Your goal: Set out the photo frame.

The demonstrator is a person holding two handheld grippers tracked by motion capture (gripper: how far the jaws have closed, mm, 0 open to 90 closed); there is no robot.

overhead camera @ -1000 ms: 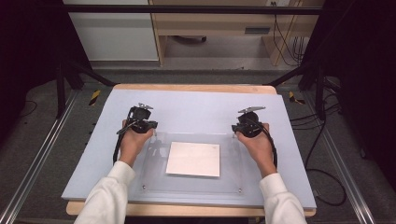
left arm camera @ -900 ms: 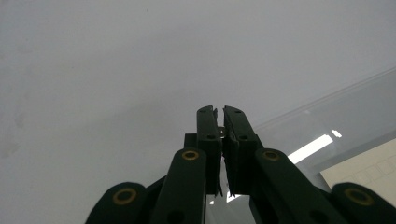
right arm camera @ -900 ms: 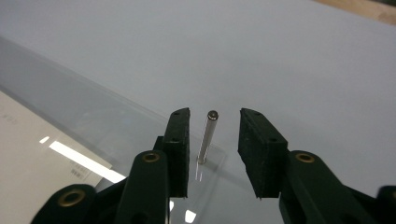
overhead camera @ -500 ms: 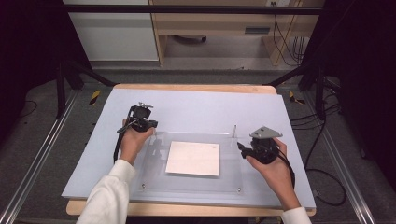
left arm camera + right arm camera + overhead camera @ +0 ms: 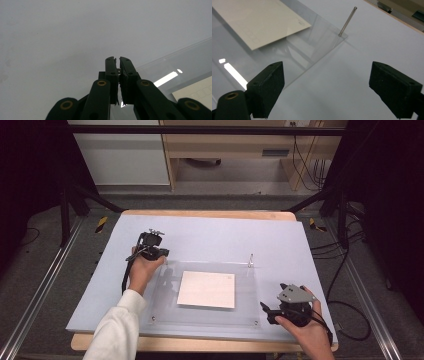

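A clear acrylic plate (image 5: 165, 295) lies on the pale blue mat, with a white card (image 5: 206, 289) at its middle. A thin metal pin (image 5: 251, 259) stands upright at the plate's far right corner, also seen as the pin (image 5: 347, 21) beyond the card (image 5: 259, 20). My right gripper (image 5: 266, 314) hovers by the plate's near right corner; its jaws have just been opening and stand wide with nothing between them (image 5: 329, 82). My left gripper (image 5: 159, 253) rests at the plate's far left corner, shut (image 5: 118, 58) on a thin silvery piece (image 5: 120, 72) that is mostly hidden by the pads.
The mat (image 5: 210, 235) covers a wooden table (image 5: 210, 213). Metal rails (image 5: 40, 285) run along both sides of the table, and cables (image 5: 345, 310) lie on the floor at the right. A cabinet and shelves stand beyond the far edge.
My right gripper has let go of the pin at the far right corner, opened wide and drawn back to the near right corner. The left gripper has stayed put.
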